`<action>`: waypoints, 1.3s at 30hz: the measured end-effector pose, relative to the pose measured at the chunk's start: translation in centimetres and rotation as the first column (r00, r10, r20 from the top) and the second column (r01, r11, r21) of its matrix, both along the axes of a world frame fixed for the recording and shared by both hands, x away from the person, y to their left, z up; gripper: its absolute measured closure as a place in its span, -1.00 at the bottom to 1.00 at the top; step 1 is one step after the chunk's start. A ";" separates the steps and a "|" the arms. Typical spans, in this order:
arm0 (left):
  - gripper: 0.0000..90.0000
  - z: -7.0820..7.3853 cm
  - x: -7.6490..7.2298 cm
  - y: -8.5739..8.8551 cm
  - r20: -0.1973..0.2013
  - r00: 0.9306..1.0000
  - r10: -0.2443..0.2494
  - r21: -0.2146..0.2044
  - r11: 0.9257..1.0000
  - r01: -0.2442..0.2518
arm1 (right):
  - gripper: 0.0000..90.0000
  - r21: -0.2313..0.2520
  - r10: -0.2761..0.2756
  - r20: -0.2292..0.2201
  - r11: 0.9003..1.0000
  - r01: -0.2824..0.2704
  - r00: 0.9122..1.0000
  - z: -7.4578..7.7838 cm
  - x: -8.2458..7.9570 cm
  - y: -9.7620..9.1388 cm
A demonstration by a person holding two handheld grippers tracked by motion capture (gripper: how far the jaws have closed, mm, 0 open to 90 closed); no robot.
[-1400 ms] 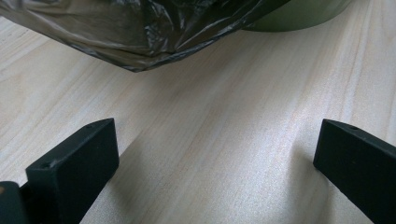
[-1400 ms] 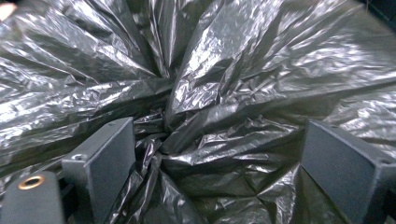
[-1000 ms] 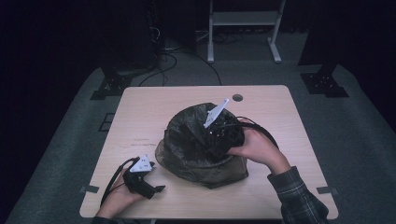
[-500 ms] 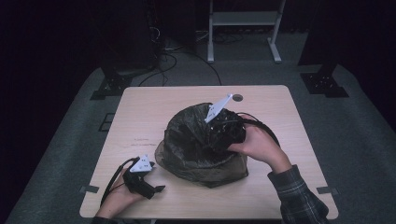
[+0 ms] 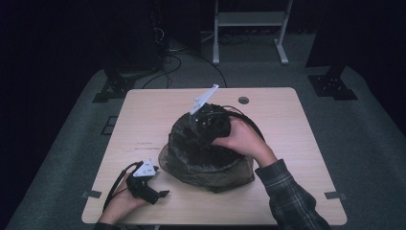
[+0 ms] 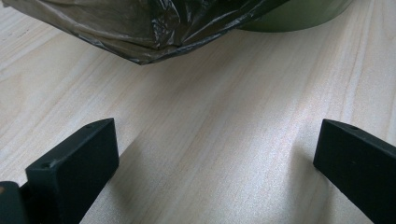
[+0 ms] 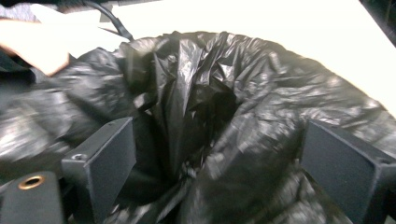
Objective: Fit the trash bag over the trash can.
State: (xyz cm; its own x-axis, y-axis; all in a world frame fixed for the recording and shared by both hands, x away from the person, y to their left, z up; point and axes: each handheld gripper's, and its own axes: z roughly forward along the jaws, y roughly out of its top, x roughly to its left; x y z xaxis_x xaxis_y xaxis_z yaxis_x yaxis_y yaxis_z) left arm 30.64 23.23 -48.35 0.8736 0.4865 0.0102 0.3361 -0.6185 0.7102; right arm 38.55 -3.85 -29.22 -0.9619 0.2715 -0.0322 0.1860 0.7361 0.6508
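1. Pale wooden surface, rectangular, on grey carpet in a dark room; a white metal frame stands well behind it.
2. Crumpled black plastic bin bag, draped over a dark green round bin, at the surface's middle; its puckered mouth faces up.
3. Right tongs, in the person's right hand, directly above the bag's mouth, jaws spread wide with gathered plastic between them, not yet pinched. This hand is nearer.
4. Left tongs, lying low at the near-left corner, jaws wide apart and holding nothing; the bag's hem lies just ahead. Nothing stands between.
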 end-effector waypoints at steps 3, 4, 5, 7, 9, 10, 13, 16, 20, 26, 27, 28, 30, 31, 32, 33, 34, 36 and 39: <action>-1.00 0.0 0.0 0.0 0.000 1.000 0.000 0.000 1.000 0.000 | -0.78 -0.019 0.001 -0.014 1.000 -0.001 1.000 -0.9 0.5 1.1; -1.00 0.0 0.0 0.0 0.000 1.000 0.000 0.000 1.000 0.000 | -0.78 -0.026 0.000 -0.020 1.000 -0.001 1.000 -1.3 0.7 1.5; -1.00 0.0 0.0 0.0 0.000 1.000 0.000 0.000 1.000 0.000 | -0.78 -0.033 0.004 -0.024 0.999 -0.005 1.000 -1.6 0.8 1.8; -1.00 0.0 0.0 0.0 0.000 1.000 0.000 0.000 1.000 0.000 | -0.78 -0.063 0.005 -0.034 0.998 -0.007 0.999 -2.1 0.9 2.3; -1.00 0.0 0.0 0.0 0.000 1.000 0.000 0.000 1.000 0.000 | -0.78 -0.095 0.003 -0.052 0.995 -0.008 0.999 -2.7 0.9 2.7; -1.00 0.0 0.0 0.0 0.000 1.000 0.000 0.000 1.000 0.000 | -0.78 -0.117 0.006 -0.048 0.993 -0.011 0.999 -3.0 1.0 2.9; -1.00 0.0 0.0 0.0 0.000 1.000 0.001 -0.002 1.000 -0.001 | -0.78 -0.146 0.002 -0.059 0.989 -0.010 0.998 -3.4 1.1 3.3; -1.00 0.0 0.0 0.0 0.000 1.000 0.000 -0.002 1.000 0.000 | -0.78 -0.169 0.001 -0.069 0.986 -0.012 0.998 -3.7 1.2 3.6; -1.00 0.0 0.0 0.0 0.000 1.000 0.000 -0.002 1.000 0.000 | -0.78 -0.182 0.013 -0.057 0.983 -0.023 0.998 -3.7 0.9 3.5; -1.00 0.0 0.0 0.0 0.000 1.000 0.000 -0.002 1.000 0.000 | -0.78 -0.090 -0.016 -0.015 0.996 0.015 1.000 -1.1 0.9 1.0; -1.00 0.0 0.0 0.0 0.000 1.000 0.000 -0.001 1.000 0.000 | -0.78 -0.096 -0.038 -0.011 0.995 0.037 0.999 -0.9 1.1 0.4; -1.00 0.0 0.0 0.0 0.000 1.000 0.000 -0.001 1.000 0.000 | -0.78 -0.098 -0.060 -0.009 0.993 0.059 0.998 -0.8 1.4 -0.1; -1.00 0.0 0.0 0.0 0.000 1.000 0.000 -0.001 1.000 0.000 | -0.78 -0.105 -0.098 -0.006 0.990 0.097 0.995 -0.7 2.0 -0.8; -1.00 0.0 0.0 0.0 0.000 1.000 0.000 -0.001 1.000 0.000 | -0.78 -0.119 -0.113 0.000 0.987 0.112 0.994 -0.8 2.1 -1.0; -1.00 0.0 0.0 0.0 0.000 1.000 0.000 -0.001 1.000 0.000 | -0.78 -0.126 -0.119 -0.004 0.985 0.118 0.993 -1.0 2.3 -1.0; -1.00 0.0 0.0 0.0 0.000 1.000 0.000 -0.001 1.000 0.000 | -0.78 -0.133 -0.123 -0.005 0.984 0.121 0.992 -1.1 2.3 -1.0; -1.00 0.0 0.0 0.0 0.000 1.000 0.000 -0.001 1.000 0.000 | -0.78 -0.143 -0.126 0.000 0.982 0.125 0.992 -1.2 2.4 -0.8; -1.00 0.0 0.0 0.0 0.000 1.000 0.000 -0.001 1.000 0.000 | -0.78 -0.162 -0.130 0.006 0.978 0.129 0.992 -1.4 2.4 -0.5; -1.00 0.0 0.0 0.0 0.000 1.000 0.000 -0.002 1.000 0.000 | -0.78 -0.153 -0.114 0.010 0.982 0.114 0.993 -1.3 2.2 -0.4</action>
State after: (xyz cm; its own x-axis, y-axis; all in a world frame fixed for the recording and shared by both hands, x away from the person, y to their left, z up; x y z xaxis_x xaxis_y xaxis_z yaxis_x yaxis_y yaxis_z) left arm 30.64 23.22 -48.35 0.8736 0.4865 0.0094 0.3361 -0.6174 0.7112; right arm 40.73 -4.20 -30.57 -0.9248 0.3711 -0.0834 0.2735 0.8012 0.5323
